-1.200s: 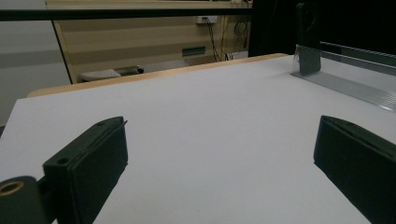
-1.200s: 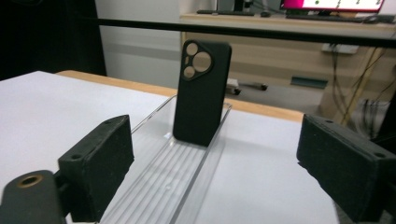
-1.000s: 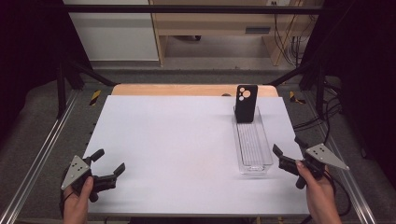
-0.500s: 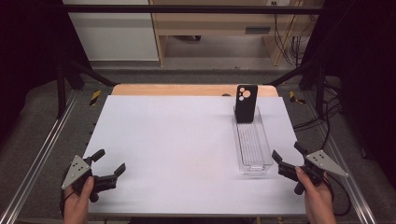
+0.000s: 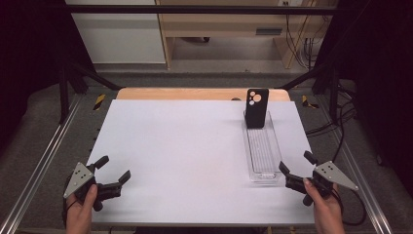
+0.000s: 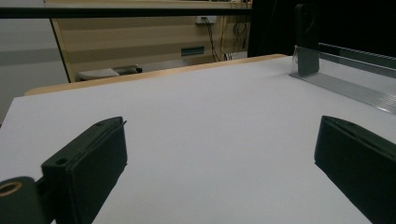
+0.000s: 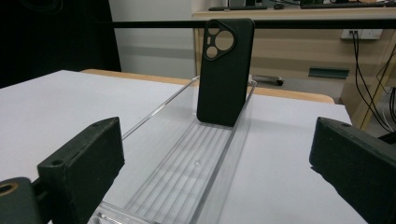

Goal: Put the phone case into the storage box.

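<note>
A black phone case [image 5: 256, 108] [image 7: 225, 72] stands upright at the far end of a long clear plastic tray [image 5: 263, 155] [image 7: 187, 177] on the right half of the white table. My right gripper [image 5: 296, 165] [image 7: 215, 172] sits at the tray's near end, facing along it; its jaws have just been opening, stand wide apart, and nothing is between them. My left gripper [image 5: 113, 169] [image 6: 219, 158] rests open and empty at the table's near left corner. In the left gripper view the case [image 6: 307, 39] and tray [image 6: 355, 86] lie far off to the right.
The white table top [image 5: 185, 146] has a wooden strip [image 5: 195, 93] along its far edge. Metal frame rails [image 5: 44, 161] run down both sides. Cables [image 5: 341, 126] trail on the floor to the right, and a wooden bench [image 5: 229, 24] stands behind.
My right gripper has drifted slightly down and left toward the tray's near end, and its jaws have spread a little wider. The left gripper has stayed put.
</note>
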Action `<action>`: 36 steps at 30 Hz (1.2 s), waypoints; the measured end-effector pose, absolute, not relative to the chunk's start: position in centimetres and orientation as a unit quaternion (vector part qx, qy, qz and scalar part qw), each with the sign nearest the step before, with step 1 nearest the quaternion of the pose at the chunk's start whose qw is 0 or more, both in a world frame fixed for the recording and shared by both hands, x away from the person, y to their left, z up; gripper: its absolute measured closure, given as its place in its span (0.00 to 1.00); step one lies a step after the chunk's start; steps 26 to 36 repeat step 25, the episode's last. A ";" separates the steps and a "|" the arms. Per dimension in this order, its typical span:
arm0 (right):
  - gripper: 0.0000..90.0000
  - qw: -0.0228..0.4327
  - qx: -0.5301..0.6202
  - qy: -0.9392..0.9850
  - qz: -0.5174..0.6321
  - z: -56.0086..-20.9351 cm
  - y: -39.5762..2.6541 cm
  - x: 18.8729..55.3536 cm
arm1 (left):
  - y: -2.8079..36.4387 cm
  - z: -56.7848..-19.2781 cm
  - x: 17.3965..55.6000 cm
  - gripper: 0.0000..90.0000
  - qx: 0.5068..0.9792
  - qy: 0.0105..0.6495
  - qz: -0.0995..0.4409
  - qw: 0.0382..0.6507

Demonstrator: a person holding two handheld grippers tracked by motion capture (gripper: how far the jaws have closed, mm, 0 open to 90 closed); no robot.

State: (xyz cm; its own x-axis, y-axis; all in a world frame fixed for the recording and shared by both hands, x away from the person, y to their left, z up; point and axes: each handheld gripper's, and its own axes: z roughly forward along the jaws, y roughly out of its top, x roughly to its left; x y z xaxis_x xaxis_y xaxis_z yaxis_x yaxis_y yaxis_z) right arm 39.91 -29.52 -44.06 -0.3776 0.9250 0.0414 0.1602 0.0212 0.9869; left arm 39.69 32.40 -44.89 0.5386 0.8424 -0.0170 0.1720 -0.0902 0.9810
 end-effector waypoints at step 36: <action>0.04 0.367 0.404 0.623 0.560 -44.2 -25.4 40.7 | 32.0 -44.6 39.7 0.03 0.671 0.368 0.307 0.566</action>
